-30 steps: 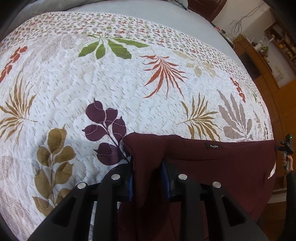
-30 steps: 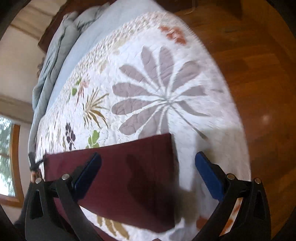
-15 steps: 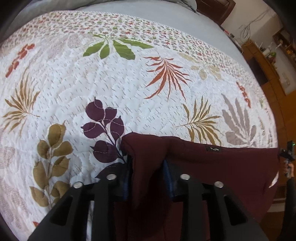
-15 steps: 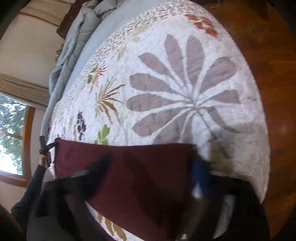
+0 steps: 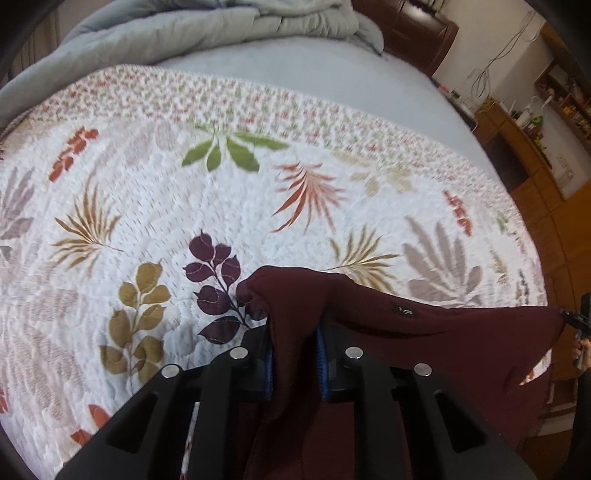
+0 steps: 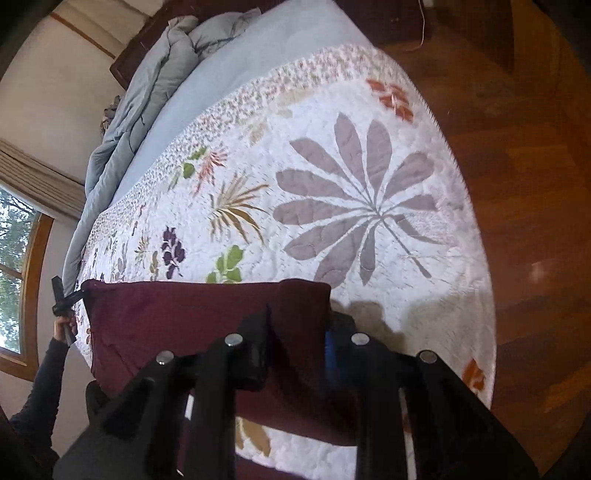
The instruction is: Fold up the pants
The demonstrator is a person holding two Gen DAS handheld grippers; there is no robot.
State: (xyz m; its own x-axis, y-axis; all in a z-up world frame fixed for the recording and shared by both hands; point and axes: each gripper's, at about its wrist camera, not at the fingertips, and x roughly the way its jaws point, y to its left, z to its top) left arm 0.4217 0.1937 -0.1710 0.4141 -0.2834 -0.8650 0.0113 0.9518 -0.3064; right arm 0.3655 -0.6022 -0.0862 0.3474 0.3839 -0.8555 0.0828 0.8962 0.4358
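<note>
Where the cloth lies: dark maroon knit pants (image 5: pixel 461 343) sit at the near edge of the bed, on a white quilted bedspread (image 5: pixel 229 206) printed with leaves, their upper edge raised and stretched between the two grippers.
Pants, texture: soft, matte, fine-ribbed fabric; bunched into a rounded fold at the left corner, a small dark label on the upper edge.
Left hand-held gripper (image 5: pixel 294 363): black plastic fingers with blue pads, clamped tight on a pinched ridge of the maroon cloth, which drapes down between them.
Right hand-held gripper (image 6: pixel 297 349): black fingers, one blue pad visible; jaws closing, the pants' right corner between them and pressed by the pads.
Bedspread, texture: puffy stitched quilting, leaf motifs in purple, olive, rust, green and grey, a band of tiny flowers along its far border.
Beyond the quilt: a smooth pale blue sheet (image 5: pixel 295 70) and a rumpled grey-blue duvet (image 5: pixel 229 22) heaped at the head of the bed.
Left wrist view alone: wooden shelving (image 5: pixel 532 147) with small clutter and wall cables; the label.
Right wrist view alone: glossy reddish wooden floor (image 6: pixel 528 184), a wood-framed window (image 6: pixel 18 280) with trees outside, a dark sleeve (image 6: pixel 44 376) reaching to the far gripper, and the pants lying as a flat rectangle.
</note>
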